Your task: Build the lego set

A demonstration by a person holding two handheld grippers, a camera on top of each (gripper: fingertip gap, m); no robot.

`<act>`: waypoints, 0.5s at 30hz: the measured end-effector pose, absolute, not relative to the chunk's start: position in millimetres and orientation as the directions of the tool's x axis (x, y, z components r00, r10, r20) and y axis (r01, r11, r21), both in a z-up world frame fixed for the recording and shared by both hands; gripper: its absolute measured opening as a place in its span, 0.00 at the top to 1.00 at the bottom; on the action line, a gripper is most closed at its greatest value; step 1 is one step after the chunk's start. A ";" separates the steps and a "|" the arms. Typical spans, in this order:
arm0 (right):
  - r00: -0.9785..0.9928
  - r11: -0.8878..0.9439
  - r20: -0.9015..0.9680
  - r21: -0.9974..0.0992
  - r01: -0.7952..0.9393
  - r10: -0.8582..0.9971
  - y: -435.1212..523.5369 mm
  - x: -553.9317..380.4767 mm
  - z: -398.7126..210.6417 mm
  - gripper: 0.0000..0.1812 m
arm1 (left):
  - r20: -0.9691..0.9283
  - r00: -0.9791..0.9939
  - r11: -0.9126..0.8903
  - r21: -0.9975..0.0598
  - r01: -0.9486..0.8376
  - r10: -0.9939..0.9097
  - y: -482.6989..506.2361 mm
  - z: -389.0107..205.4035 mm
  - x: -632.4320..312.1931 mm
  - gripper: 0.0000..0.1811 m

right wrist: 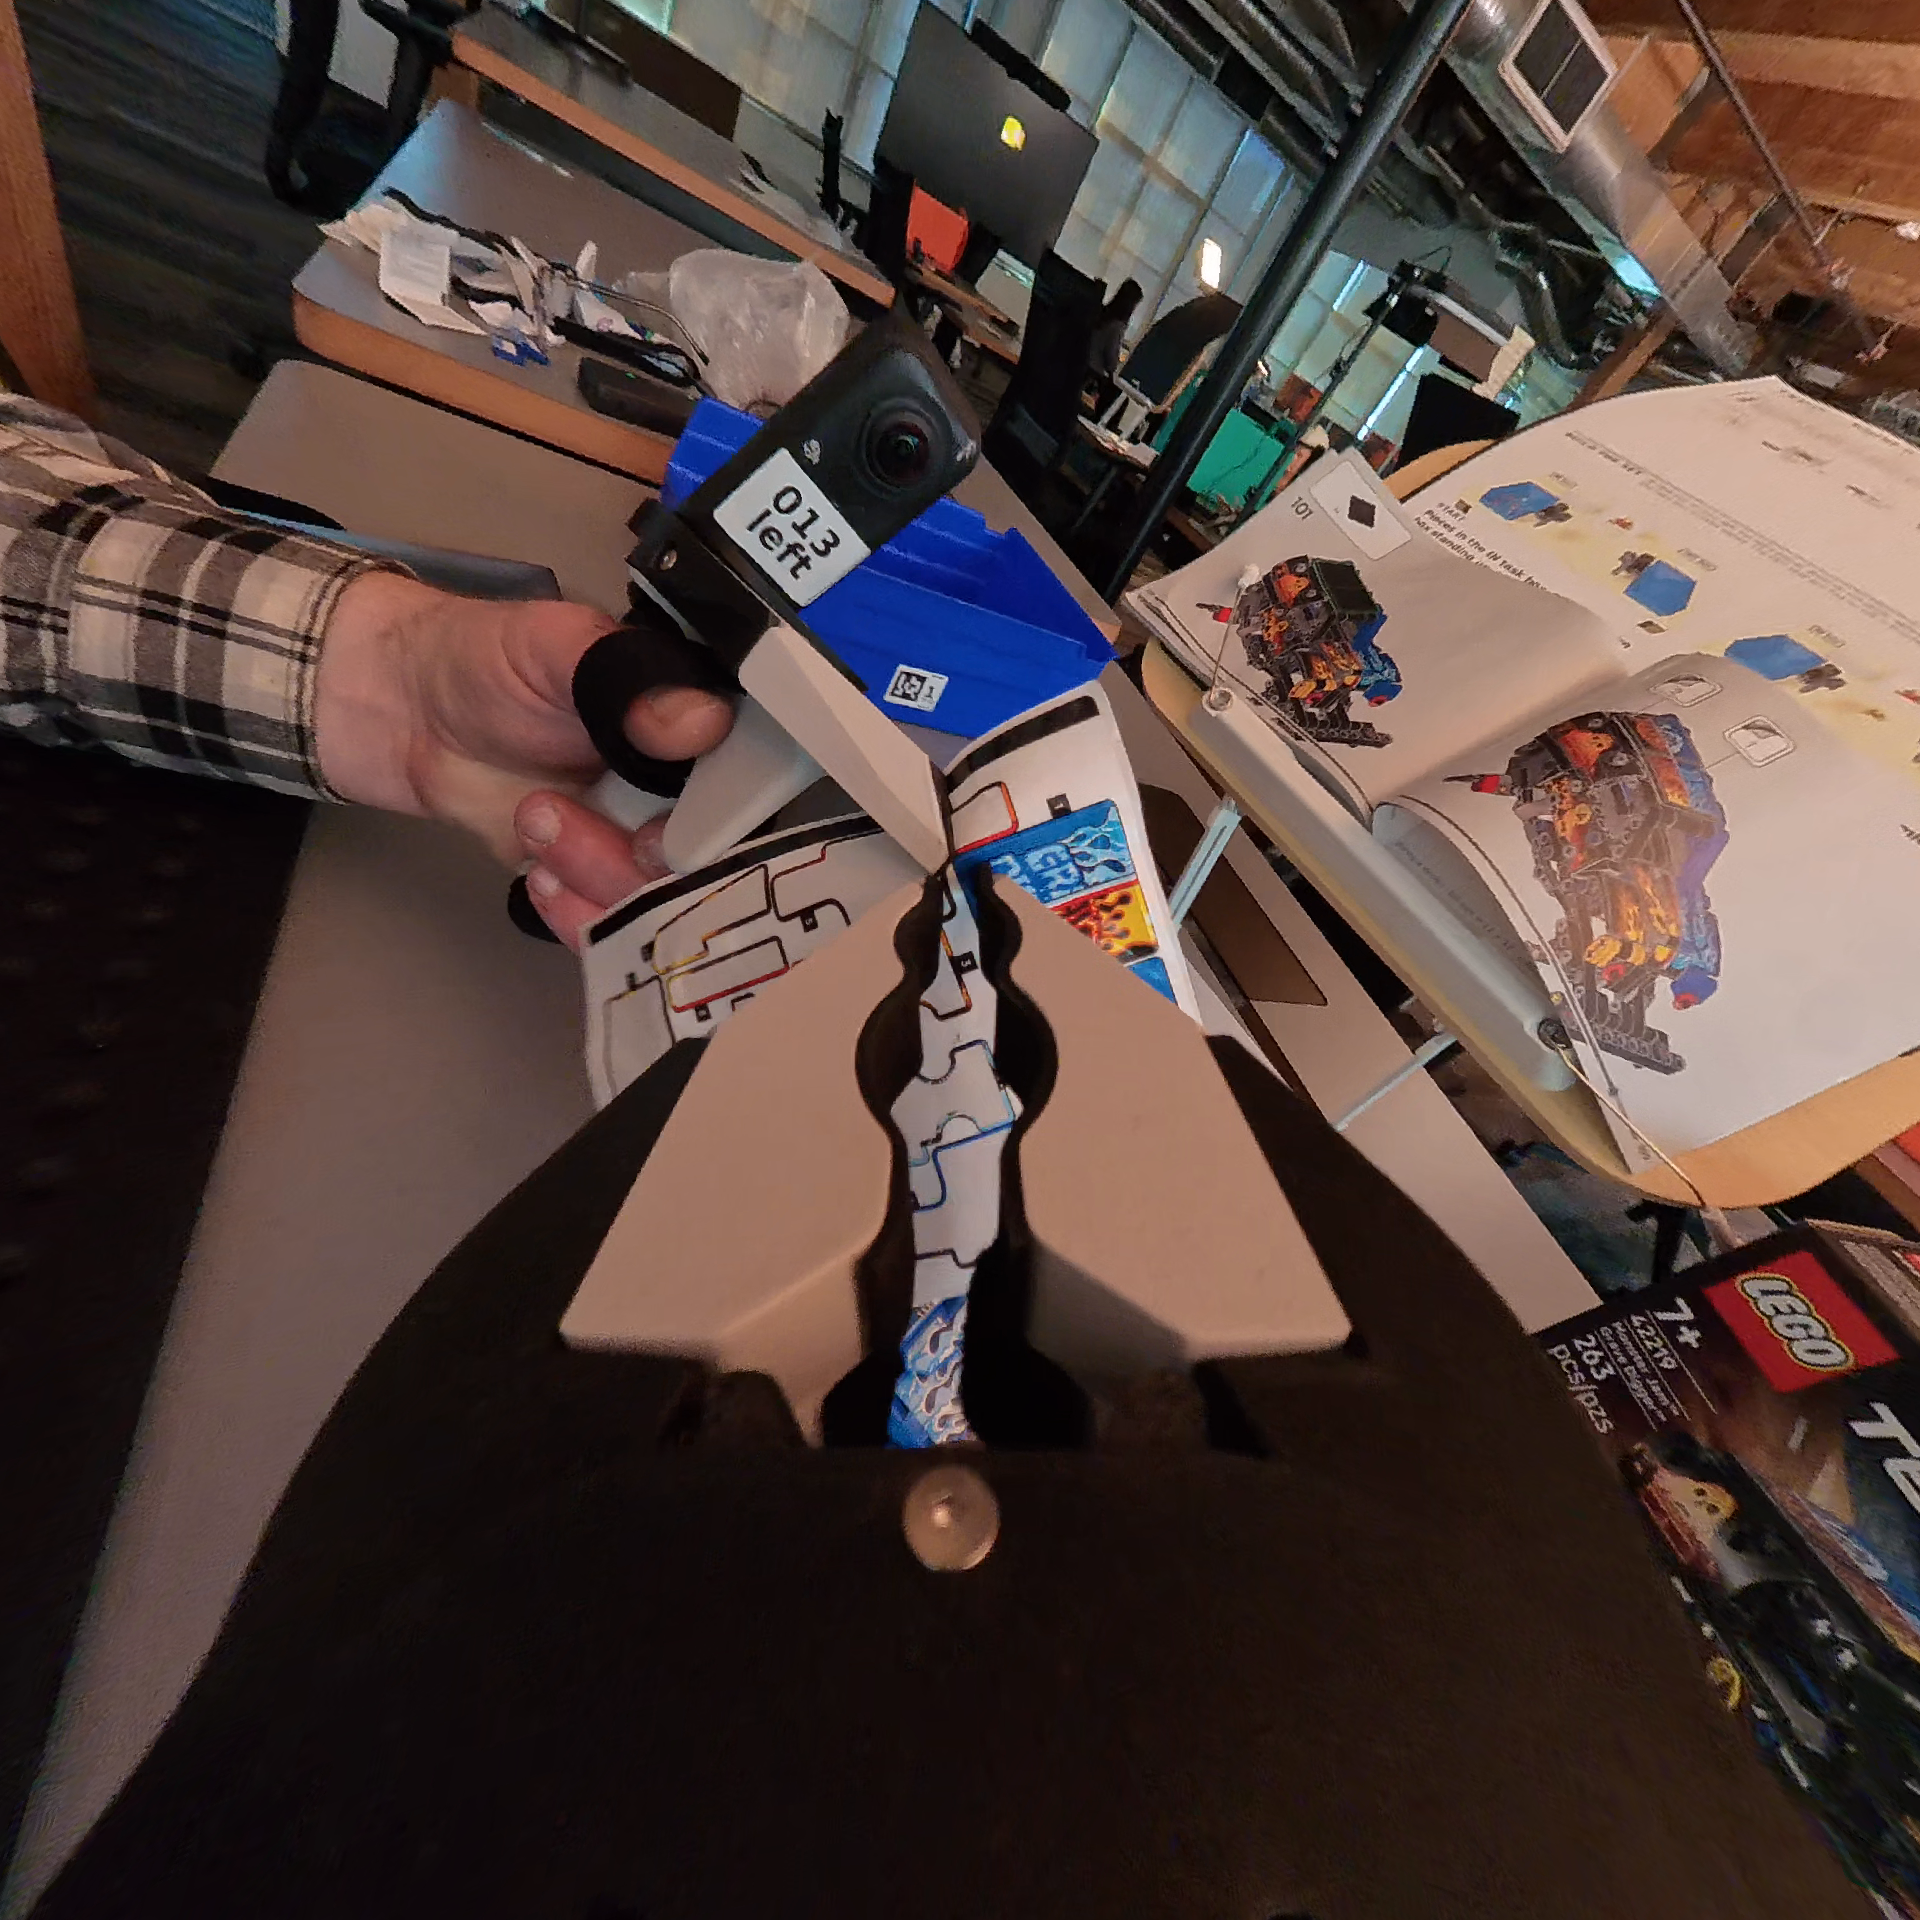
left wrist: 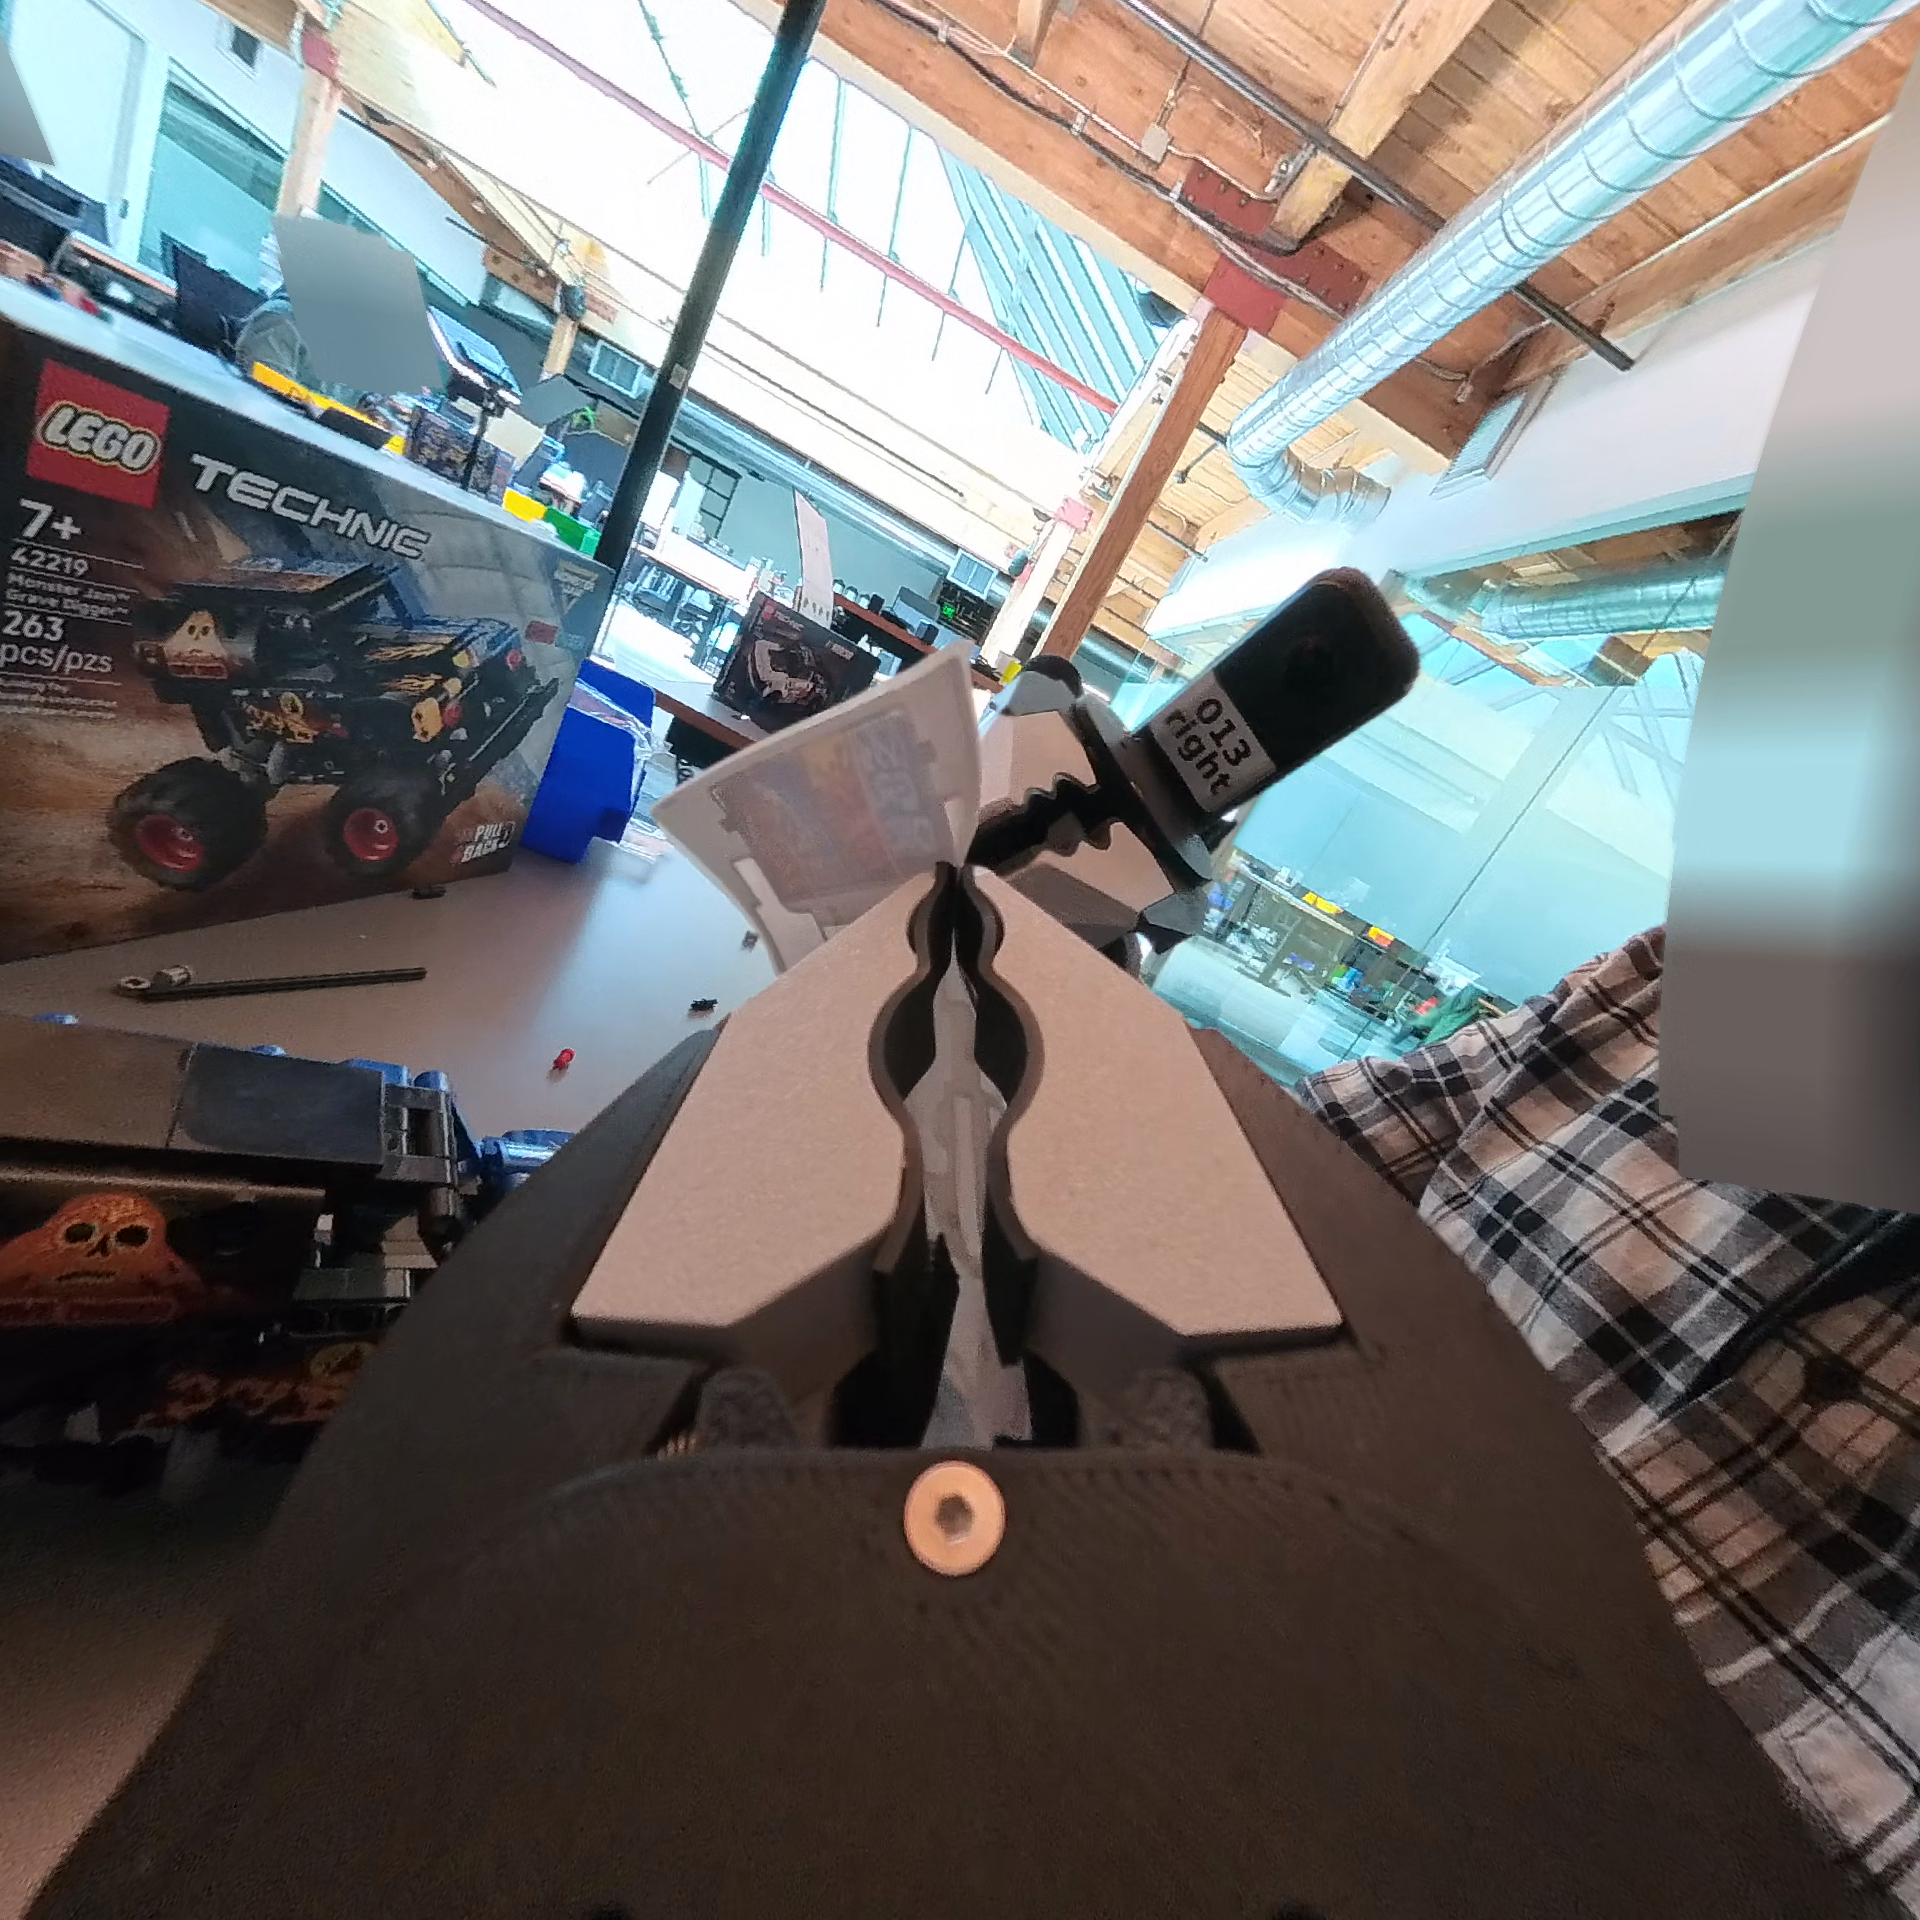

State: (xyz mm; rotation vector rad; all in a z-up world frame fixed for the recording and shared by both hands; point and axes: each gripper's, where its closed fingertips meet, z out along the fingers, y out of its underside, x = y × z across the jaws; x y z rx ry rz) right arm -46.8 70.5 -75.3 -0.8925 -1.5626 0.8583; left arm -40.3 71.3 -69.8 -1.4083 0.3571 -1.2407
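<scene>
A white sticker sheet with blue and orange flame stickers is held up in the air. My left gripper is shut on its lower edge, and the sheet runs down between the fingers. In the right wrist view the sheet faces me, with the left gripper pinching it near the middle. My right gripper has its tips right at the sheet's face, beside the left one's tips. A narrow gap shows between its pads, with the sheet behind them. In the left wrist view the right gripper meets the sheet's right edge.
The partly built black and blue truck lies at the left, and the set's box stands behind it. A blue bin, a black axle and a small red piece lie on the table. An open instruction booklet rests on a stand.
</scene>
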 end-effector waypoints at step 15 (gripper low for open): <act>-0.267 0.382 0.360 -0.924 0.031 0.894 48.7 -40.4 -73.8 0.95 | 0.473 0.236 -0.355 -0.841 0.408 -0.849 52.4 -64.1 -27.3 1.00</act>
